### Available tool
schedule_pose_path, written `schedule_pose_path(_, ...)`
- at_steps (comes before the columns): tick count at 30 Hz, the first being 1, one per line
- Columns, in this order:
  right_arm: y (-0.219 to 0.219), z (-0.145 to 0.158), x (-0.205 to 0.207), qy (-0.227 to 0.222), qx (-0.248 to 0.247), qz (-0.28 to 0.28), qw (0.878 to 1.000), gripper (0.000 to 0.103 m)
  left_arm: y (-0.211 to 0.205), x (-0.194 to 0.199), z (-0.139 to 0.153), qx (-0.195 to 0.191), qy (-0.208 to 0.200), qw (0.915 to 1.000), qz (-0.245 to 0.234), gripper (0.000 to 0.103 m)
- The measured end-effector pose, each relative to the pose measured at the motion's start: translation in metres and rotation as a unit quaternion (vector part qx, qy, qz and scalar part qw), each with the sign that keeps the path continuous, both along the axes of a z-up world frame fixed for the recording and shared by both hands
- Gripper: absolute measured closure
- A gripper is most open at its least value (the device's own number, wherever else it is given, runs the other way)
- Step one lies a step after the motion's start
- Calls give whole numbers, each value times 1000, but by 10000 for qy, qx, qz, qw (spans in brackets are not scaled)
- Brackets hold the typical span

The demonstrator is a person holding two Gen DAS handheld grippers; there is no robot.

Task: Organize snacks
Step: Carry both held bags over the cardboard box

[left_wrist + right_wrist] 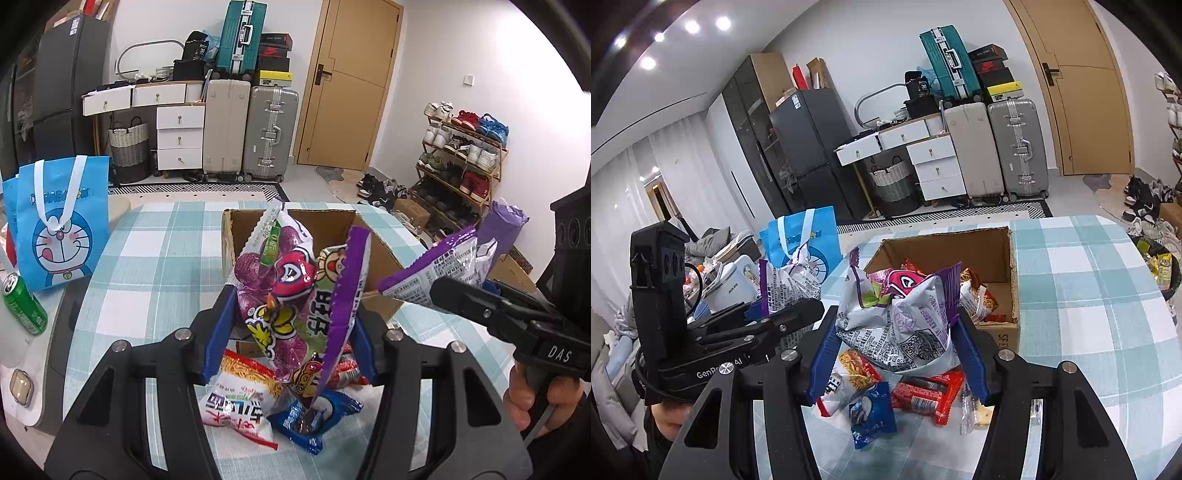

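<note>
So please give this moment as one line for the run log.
left tool: shut on purple grape-print snack bag | right tool: shut on white-and-purple snack bag | brown cardboard box: snacks inside

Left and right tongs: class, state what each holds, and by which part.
Left tongs pinch a purple snack bag across its lower middle. Right tongs pinch a second purple-and-white snack bag across its lower body.

White walls enclose the room, with a tan wooden door [349, 83] at the back and round ceiling lights [722, 23] shining overhead. Against the far wall stand a white chest of drawers [180, 136], a beige suitcase [226, 125], a grey suitcase [271, 131] and a teal suitcase [241, 35] stacked above, beside a dark fridge [809, 147]. A wooden shoe rack [461, 155] lines the right wall, and white curtains [683, 184] hang on the left.
</note>
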State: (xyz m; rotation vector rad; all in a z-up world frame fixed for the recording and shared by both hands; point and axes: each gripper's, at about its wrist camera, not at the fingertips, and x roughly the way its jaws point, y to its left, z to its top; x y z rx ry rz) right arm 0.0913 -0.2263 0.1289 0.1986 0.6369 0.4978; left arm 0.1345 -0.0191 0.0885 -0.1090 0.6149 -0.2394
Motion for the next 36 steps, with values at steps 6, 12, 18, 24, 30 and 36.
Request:
schedule_pose_path(6, -6, -4, 11, 101, 7, -138, 9999, 43, -10, 14, 1, 171, -3, 9998, 44, 49)
schedule_pose_path(12, -12, -5, 20, 145, 37, -278, 9995, 43, -23, 23, 3, 352, -26, 9993, 78, 49)
schedule_pose_path(18, -15, -9, 30, 202, 48, -399, 9990, 43, -30, 40, -1, 456, 14, 9989, 106, 49)
schedule_pose_path(24, -13, -15, 38, 262, 37, -430, 9987, 43, -37, 55, -11, 498, 119, 9987, 77, 49)
schedule_pose_path(30, -11, -15, 45, 233, -46, -424, 9988, 43, -38, 69, -17, 490, 181, 9986, 58, 49)
schedule_pose_path(36, -7, -15, 51, 183, -103, -395, 9990, 43, -38, 82, -25, 451, 243, 9987, 57, 49)
